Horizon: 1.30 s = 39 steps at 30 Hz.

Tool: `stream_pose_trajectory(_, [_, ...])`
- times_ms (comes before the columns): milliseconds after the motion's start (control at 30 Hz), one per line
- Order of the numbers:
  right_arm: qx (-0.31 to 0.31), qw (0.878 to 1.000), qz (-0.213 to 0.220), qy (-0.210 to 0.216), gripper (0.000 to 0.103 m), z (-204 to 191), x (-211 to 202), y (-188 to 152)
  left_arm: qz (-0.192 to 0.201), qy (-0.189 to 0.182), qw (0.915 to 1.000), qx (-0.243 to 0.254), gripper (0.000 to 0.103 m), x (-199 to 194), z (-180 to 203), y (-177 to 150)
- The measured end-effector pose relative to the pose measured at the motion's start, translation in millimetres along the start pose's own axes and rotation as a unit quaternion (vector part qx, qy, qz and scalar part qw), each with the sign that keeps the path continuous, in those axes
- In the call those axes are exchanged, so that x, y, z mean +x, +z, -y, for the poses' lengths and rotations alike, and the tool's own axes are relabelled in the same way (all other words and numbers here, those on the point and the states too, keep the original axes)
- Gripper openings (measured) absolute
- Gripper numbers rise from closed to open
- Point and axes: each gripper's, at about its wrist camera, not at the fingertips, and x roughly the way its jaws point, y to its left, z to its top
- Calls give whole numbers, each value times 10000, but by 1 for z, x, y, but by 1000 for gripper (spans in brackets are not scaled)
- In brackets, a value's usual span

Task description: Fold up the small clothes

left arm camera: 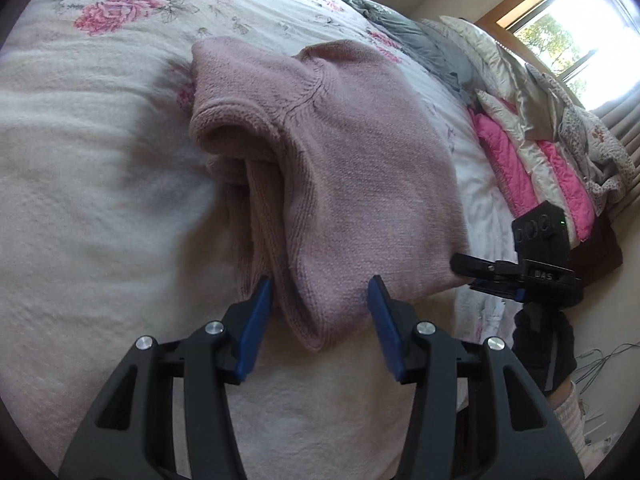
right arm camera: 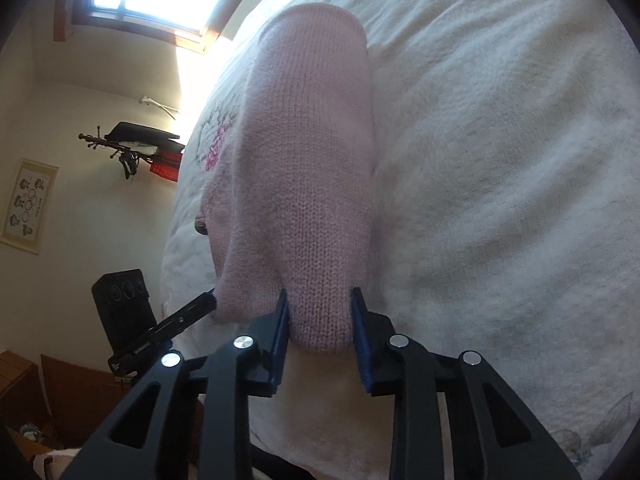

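Observation:
A pink knitted sweater (left arm camera: 340, 168) lies folded on the bed, collar up and one sleeve tucked in at its left side. My left gripper (left arm camera: 320, 296) is open, its blue pads (left arm camera: 256, 320) wide apart on either side of the sweater's near folded edge. In the right wrist view the sweater (right arm camera: 308, 168) runs away from me as a long roll. My right gripper (right arm camera: 320, 320) has its jaws closed in on the sweater's near end, and the knit fills the gap between the pads (right arm camera: 360, 332). The right gripper (left arm camera: 480, 276) also shows at the sweater's right corner.
The bed has a white fluffy blanket (left arm camera: 100, 200) with pink flower print. Pillows and pink and grey bedding (left arm camera: 532, 152) are piled at the right under a window (left arm camera: 560, 28). Cables lie on the floor (left arm camera: 600, 364) beside the bed. A wall rack (right arm camera: 132, 148) hangs left.

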Motion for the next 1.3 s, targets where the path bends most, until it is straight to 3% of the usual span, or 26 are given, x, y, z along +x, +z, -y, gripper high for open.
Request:
stream_pose_trajectory(133, [-190, 9992, 1, -354, 27, -10, 4, -7, -119, 314, 9994, -23, 50, 9, -10, -5])
stream_pose_trajectory(233, [-140, 9983, -9, -561, 27, -7, 9, -10, -200, 320, 9991, -167, 50, 14, -20, -9])
stream_pose_trajectory(433, [-69, 9963, 71, -852, 30, -1, 21, -15, -147, 516, 9985, 60, 50, 18, -16, -13])
stream_pose_trajectory(500, [-73, 9958, 150, -904, 33, -6, 20, -17, -159, 528, 9985, 4, 50, 15, -16, -14])
stream_pose_trajectory(600, [-217, 9915, 331, -1241, 54, -21, 13, -24, -132, 591, 9982, -49, 51, 5, -11, -18])
stream_pose_trajectory(667, [-362, 9835, 511, -1694, 84, -32, 5, -30, -122, 728, 9973, 45, 53, -2, 0, -21])
stream_pose_trajectory(767, [-614, 9672, 728, -2356, 89, -51, -3, -42, -59, 886, 9960, 110, 66, -15, 11, -27])
stream_pose_trajectory(833, [-672, 9570, 778, -2714, 96, -60, -7, -48, 23, 1003, 9949, 138, 66, -24, 19, -30])
stream_pose_trajectory(967, [-936, 9368, 897, -3248, 98, -83, -10, -62, 132, 1385, 9901, 211, 73, -38, 37, -34])
stream_pose_trajectory(1067, [-1152, 9273, 987, -3423, 99, -98, -14, -72, 286, 1548, 9873, 210, 75, -50, 47, -38])
stream_pose_trajectory(1300, [-1270, 9167, 1147, -3612, 99, -131, -24, -89, 386, 1867, 9815, 156, 79, -72, 58, -45])
